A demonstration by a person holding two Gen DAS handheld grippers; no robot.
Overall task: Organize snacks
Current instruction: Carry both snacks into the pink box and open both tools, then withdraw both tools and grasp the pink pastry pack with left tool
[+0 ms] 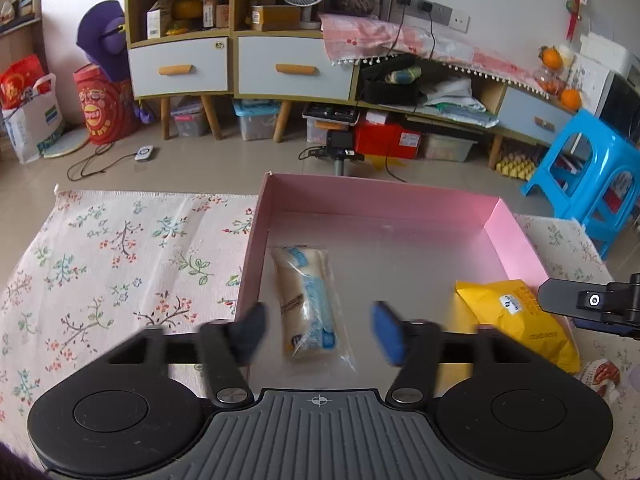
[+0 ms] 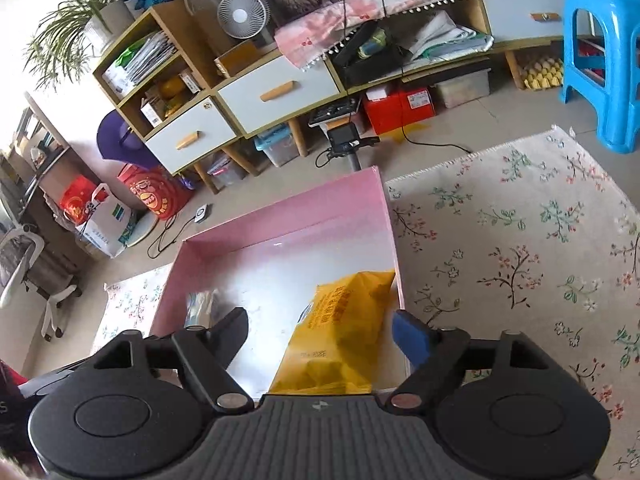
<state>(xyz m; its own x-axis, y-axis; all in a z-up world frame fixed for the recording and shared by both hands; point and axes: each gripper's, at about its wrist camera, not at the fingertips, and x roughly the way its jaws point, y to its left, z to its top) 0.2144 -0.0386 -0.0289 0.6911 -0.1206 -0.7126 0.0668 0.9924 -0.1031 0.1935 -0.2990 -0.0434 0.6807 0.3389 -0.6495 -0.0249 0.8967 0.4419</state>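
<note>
A pink box (image 1: 380,196) lies open on a floral cloth. Inside it lie a clear-wrapped white and blue snack pack (image 1: 306,304) at the left and a yellow snack bag (image 1: 520,320) at the right. My left gripper (image 1: 320,330) is open and hovers over the white pack, with nothing between its jaws. My right gripper (image 2: 320,336) is open above the yellow bag (image 2: 340,332), which leans on the box's right wall (image 2: 394,248). The white pack (image 2: 202,306) shows at the box's left. The right gripper's finger also shows at the right of the left wrist view (image 1: 560,298).
The floral cloth (image 1: 120,264) spreads left and right (image 2: 520,248) of the box. A red-printed snack packet (image 1: 604,374) lies on the cloth at the right. Beyond are a blue stool (image 1: 588,176), a camera tripod (image 1: 340,152) and cabinets.
</note>
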